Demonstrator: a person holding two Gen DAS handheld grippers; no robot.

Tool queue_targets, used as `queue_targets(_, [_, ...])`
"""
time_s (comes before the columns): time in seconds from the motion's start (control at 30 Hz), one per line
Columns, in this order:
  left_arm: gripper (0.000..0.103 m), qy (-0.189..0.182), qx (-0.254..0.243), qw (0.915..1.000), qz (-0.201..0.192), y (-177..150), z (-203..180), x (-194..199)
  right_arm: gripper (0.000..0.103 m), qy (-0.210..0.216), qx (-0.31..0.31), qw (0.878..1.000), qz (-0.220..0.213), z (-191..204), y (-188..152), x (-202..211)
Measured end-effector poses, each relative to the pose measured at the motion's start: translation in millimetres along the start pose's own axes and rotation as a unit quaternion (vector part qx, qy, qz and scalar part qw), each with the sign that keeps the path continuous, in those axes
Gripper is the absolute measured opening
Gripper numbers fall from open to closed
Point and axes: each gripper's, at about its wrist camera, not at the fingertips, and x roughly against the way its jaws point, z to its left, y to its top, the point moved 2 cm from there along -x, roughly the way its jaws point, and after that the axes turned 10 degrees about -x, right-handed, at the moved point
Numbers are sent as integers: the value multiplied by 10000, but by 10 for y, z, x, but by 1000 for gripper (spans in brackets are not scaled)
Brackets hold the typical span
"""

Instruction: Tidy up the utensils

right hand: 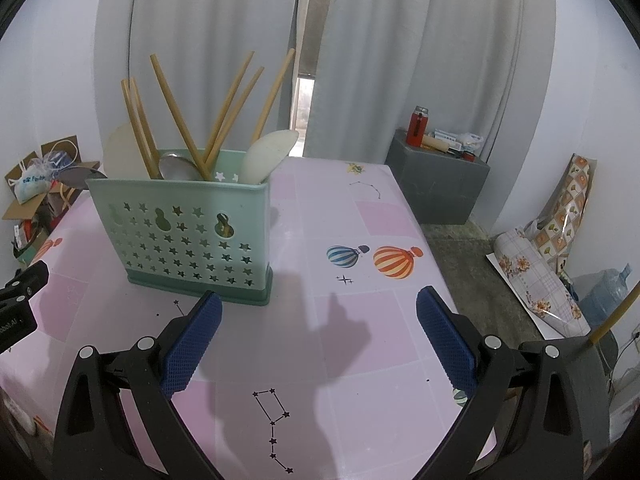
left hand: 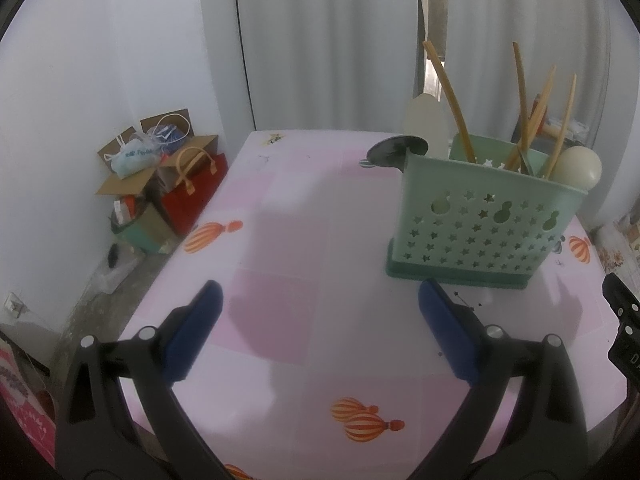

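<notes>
Surroundings. Table (right hand: 360, 360) with a pink tablecloth printed with balloons and star figures. On the floor to the left: open cardboard boxes (left hand: 132, 172) and a red bag (left hand: 192, 196) with tan handles. On the floor to the right: a grey box (right hand: 440, 184) bearing a red jar (right hand: 418, 126) and small clutter; rolled patterned sheets (right hand: 548, 248) lean against the wall, with a blue water bottle (right hand: 612, 288) beside them. White curtains (right hand: 400, 60) hang behind the table. Nothing lies on the cloth between either gripper and the holder.

Left gripper (left hand: 320, 300). Blue-padded fingers spread wide, empty, touching nothing, above bare cloth; the holder stands ahead, to its right.

Right gripper (right hand: 318, 308). Fingers spread wide, empty; the left fingertip appears just in front of the holder's base, contact not discernible. A thin yellow rod (right hand: 612, 316) crosses the right edge of this view; its nature cannot be told.

Utensil holder (right hand: 180, 232). Mint-green plastic, pierced with stars and gourd shapes, standing upright on the table's left-centre as the right wrist view has it, its long side facing the grippers. Contents: wooden chopsticks (right hand: 180, 120), long axes near vertical, tips fanned upward and outward; a metal spoon (right hand: 180, 166), bowl up; a pale rice paddle (right hand: 268, 156), blade up, leaning right. A second pale paddle (right hand: 118, 152) and a metal ladle bowl (left hand: 396, 152) show behind the holder's left end.
</notes>
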Motion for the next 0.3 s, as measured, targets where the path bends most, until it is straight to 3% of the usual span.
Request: queue_targets(0.3, [94,-6,16,10000,26,7,17,-2,95,3,-7,10000,5,-5,9,-5])
